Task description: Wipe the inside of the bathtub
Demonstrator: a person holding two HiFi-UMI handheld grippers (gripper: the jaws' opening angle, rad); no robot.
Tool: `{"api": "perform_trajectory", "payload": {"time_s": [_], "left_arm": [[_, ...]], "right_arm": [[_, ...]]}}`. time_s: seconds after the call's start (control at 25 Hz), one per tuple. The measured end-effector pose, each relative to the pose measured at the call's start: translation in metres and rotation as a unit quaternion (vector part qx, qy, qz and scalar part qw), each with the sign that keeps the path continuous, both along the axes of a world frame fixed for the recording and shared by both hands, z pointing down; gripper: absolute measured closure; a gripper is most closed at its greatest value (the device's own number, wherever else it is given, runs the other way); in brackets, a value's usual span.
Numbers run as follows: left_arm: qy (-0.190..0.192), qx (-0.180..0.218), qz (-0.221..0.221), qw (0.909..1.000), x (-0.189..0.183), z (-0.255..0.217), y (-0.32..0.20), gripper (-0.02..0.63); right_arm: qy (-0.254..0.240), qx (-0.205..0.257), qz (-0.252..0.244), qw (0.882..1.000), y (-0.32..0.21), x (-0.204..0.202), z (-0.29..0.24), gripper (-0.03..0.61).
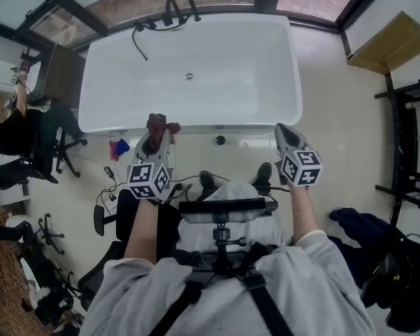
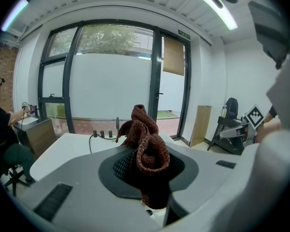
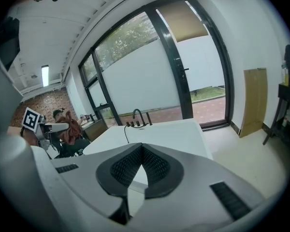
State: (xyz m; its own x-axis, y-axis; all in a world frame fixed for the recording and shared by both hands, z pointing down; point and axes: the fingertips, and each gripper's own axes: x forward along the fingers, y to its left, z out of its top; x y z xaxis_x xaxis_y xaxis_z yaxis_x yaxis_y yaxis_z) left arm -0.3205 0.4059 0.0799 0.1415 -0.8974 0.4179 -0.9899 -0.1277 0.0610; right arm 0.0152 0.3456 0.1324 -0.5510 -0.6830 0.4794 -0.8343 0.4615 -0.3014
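Note:
The white bathtub (image 1: 196, 68) lies ahead of me, and both grippers are held just short of its near rim. My left gripper (image 1: 161, 133) is shut on a crumpled reddish-brown cloth (image 1: 162, 124), which bunches above the jaws. In the left gripper view the cloth (image 2: 145, 144) fills the middle, pinched in the gripper (image 2: 147, 163), with the bathtub (image 2: 58, 149) behind it. My right gripper (image 1: 283, 133) is shut with nothing in it. In the right gripper view the jaws of that gripper (image 3: 141, 151) meet, and the bathtub (image 3: 164, 132) lies beyond them.
A black faucet (image 1: 169, 12) with a hose sits at the tub's far end, and a drain (image 1: 189, 76) in its floor. A person (image 1: 14, 128) and office chairs are at the left. A black rack (image 1: 413, 145) and cardboard (image 1: 395, 44) stand at the right.

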Motion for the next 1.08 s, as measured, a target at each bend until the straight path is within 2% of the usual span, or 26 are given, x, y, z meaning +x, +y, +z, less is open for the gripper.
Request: {"api": "perform_trajectory", "payload": {"time_s": [0.36, 1.08], "left_arm": [[0.014, -0.003, -0.023, 0.9996, -0.012, 0.015, 0.009, 0.522], [0.036, -0.002, -0.055, 0.9978, 0.001, 0.015, 0.038, 0.522]], "right_arm": [[0.035, 0.003, -0.033, 0.999, 0.005, -0.021, 0.007, 0.569], [0.032, 0.001, -0.049, 0.998, 0.013, -0.015, 0.002, 0.569]]}}
